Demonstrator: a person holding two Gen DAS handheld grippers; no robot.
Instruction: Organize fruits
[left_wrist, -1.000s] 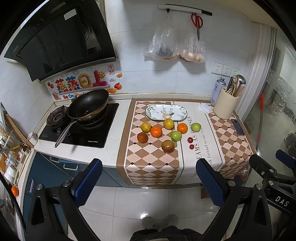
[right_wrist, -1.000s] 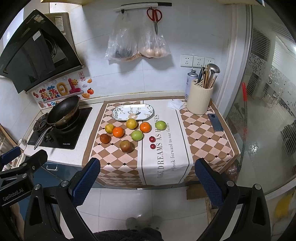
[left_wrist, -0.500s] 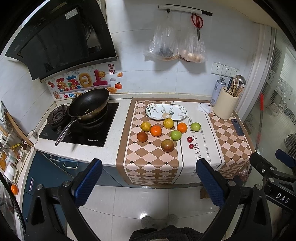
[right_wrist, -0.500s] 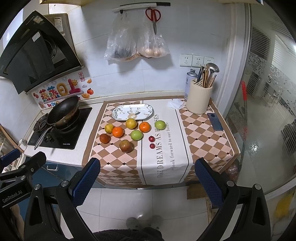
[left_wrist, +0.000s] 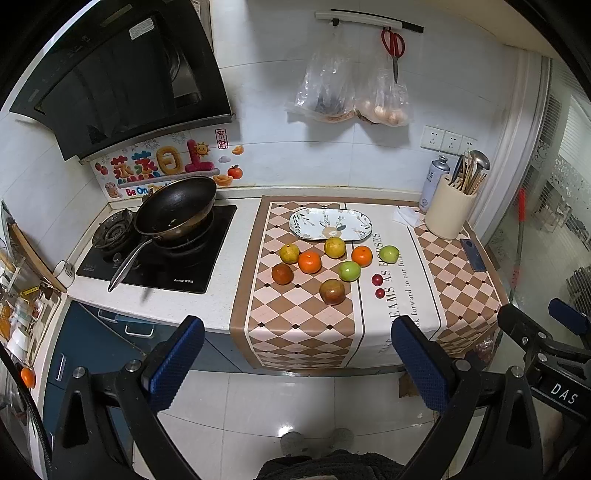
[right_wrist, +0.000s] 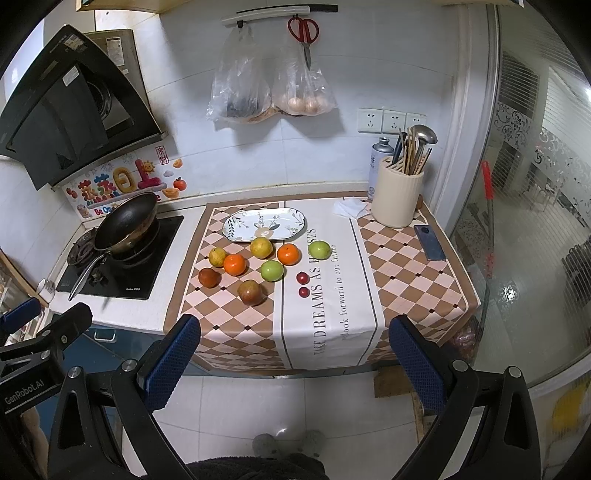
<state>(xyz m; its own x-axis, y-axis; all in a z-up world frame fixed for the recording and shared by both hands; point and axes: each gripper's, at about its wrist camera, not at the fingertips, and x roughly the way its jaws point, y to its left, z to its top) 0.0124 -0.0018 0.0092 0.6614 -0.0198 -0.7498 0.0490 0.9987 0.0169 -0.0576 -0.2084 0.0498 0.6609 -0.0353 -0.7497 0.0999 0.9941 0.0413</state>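
Several fruits lie loose on the checked cloth: two oranges, two yellow citrus, two green fruits, a red-brown apple, a dark red fruit and two small red berries. An oval patterned plate sits empty behind them; it also shows in the right wrist view. My left gripper is open and empty, well short of the counter above the floor. My right gripper is open and empty too.
A black wok sits on the stove at left. A cream utensil holder and a spray can stand at back right, a phone near the right edge. Bags and scissors hang on the wall.
Both views have shifted very slightly; the fruits and the plate have not moved, and both grippers stay open.
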